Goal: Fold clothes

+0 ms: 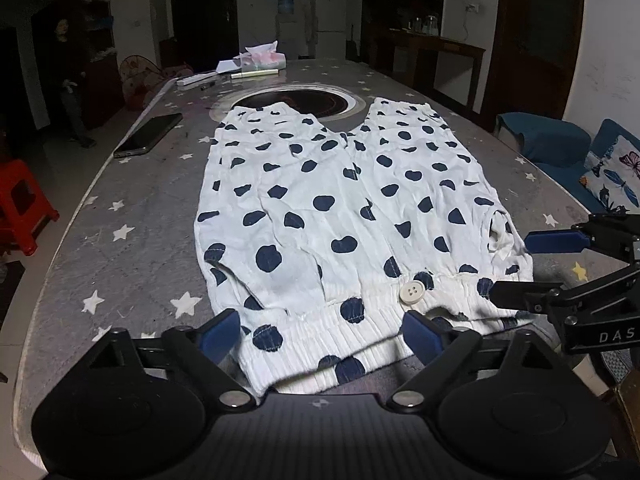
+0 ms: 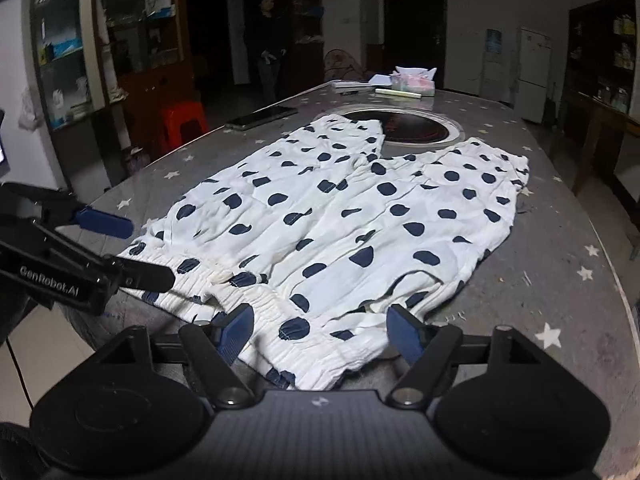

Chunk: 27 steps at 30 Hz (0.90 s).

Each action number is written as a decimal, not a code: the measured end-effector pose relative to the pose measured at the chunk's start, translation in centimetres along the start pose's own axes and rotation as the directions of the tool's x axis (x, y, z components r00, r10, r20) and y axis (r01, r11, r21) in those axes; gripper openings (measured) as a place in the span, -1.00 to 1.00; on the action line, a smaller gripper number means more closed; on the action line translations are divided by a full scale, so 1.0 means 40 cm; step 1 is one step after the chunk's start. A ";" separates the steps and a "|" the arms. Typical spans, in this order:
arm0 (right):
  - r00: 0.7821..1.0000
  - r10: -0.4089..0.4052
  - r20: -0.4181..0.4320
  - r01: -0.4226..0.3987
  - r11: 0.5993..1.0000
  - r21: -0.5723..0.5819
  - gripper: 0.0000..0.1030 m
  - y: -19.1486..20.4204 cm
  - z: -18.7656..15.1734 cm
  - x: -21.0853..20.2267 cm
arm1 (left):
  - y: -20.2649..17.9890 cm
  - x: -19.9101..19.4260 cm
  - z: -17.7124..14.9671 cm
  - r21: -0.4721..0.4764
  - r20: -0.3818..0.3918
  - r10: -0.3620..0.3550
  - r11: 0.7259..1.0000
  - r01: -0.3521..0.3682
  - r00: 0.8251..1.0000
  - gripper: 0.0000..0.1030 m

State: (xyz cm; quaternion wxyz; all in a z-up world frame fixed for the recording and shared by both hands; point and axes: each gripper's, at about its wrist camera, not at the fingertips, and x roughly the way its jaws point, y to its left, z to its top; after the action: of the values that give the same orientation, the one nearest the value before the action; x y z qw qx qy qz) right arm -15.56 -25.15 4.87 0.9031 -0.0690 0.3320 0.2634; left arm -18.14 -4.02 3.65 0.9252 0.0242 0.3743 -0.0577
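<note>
White trousers with navy dots [image 1: 340,200] lie flat on the grey star-print table [image 1: 120,264], legs pointing away. The elastic waistband with its white button [image 1: 412,291] is nearest me. My left gripper [image 1: 322,336] is open, and the left part of the waistband lies loose between its blue pads. The right gripper [image 1: 530,268] shows at the right edge, at the waistband's right corner. In the right wrist view the trousers [image 2: 360,216] spread ahead. My right gripper [image 2: 320,332] is open astride the waistband's right end. The left gripper [image 2: 128,250] stands open at the left corner.
A round cooktop [image 1: 296,100] is set into the table under the leg ends. A black phone [image 1: 148,140] lies at the left edge, a tissue box [image 1: 262,60] at the far end. A red stool [image 1: 20,208] stands left, a blue seat [image 1: 560,140] right. A person [image 2: 268,40] stands in the background.
</note>
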 end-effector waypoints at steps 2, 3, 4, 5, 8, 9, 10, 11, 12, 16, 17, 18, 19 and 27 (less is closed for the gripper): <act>1.000 0.001 0.006 -0.001 1.000 0.006 0.60 0.007 -0.006 -0.007 | -0.004 -0.006 -0.006 -0.001 0.004 0.003 1.000 -0.003 1.000 0.88; 1.000 -0.001 0.007 0.001 1.000 -0.001 0.61 0.013 -0.009 -0.009 | -0.006 -0.009 -0.009 -0.001 0.006 0.005 1.000 -0.005 1.000 0.90; 1.000 -0.006 0.009 0.006 1.000 -0.010 0.62 0.019 -0.012 -0.011 | -0.008 -0.011 -0.012 0.001 0.008 0.005 1.000 -0.005 1.000 0.94; 1.000 -0.010 0.010 0.010 1.000 -0.019 0.64 0.025 -0.015 -0.012 | -0.010 -0.014 -0.015 0.002 0.011 0.008 1.000 -0.008 1.000 0.99; 1.000 -0.014 0.014 0.014 1.000 -0.028 0.64 0.036 -0.021 -0.016 | -0.015 -0.022 -0.023 0.001 0.020 0.021 1.000 -0.021 1.000 1.00; 1.000 -0.017 0.017 0.017 0.999 -0.027 0.67 0.037 -0.022 -0.018 | -0.016 -0.024 -0.026 0.000 0.022 0.025 1.000 -0.025 0.999 1.00; 1.000 -0.020 0.021 0.020 0.999 -0.027 0.69 0.039 -0.023 -0.020 | -0.017 -0.027 -0.028 -0.001 0.024 0.029 1.000 -0.029 0.999 1.00; 0.999 -0.022 0.024 0.023 0.999 -0.026 0.74 0.040 -0.024 -0.023 | -0.019 -0.029 -0.029 -0.001 0.025 0.031 1.000 -0.031 0.999 1.00; 0.999 -0.025 0.027 0.025 0.999 -0.026 0.77 0.041 -0.026 -0.025 | -0.021 -0.030 -0.031 0.001 0.026 0.033 0.999 -0.033 0.999 1.00; 0.999 -0.032 0.038 0.033 0.999 -0.024 0.80 0.047 -0.033 -0.035 | -0.031 -0.033 -0.035 0.011 0.034 0.045 0.999 -0.045 0.998 1.00; 0.999 -0.034 0.040 0.035 0.999 -0.023 0.81 0.048 -0.035 -0.037 | -0.033 -0.034 -0.037 0.013 0.037 0.046 0.999 -0.047 0.998 1.00; 0.999 -0.035 0.041 0.036 0.999 -0.021 0.82 0.050 -0.036 -0.038 | -0.036 -0.036 -0.038 0.016 0.041 0.047 0.999 -0.048 0.998 1.00; 0.998 -0.036 0.042 0.036 0.999 -0.019 0.82 0.051 -0.038 -0.039 | -0.039 -0.038 -0.038 0.018 0.047 0.049 0.999 -0.050 0.998 1.00; 0.997 -0.045 0.054 0.046 0.999 -0.006 0.82 0.047 -0.043 -0.048 | -0.053 -0.037 -0.037 0.027 0.052 0.054 0.998 -0.055 0.997 1.00</act>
State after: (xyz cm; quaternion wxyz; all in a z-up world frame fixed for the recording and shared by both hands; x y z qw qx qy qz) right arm -18.75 -24.92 4.86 0.9174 -0.0726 0.3047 0.2457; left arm -20.48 -5.88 3.63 0.9353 0.0461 0.3488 -0.0384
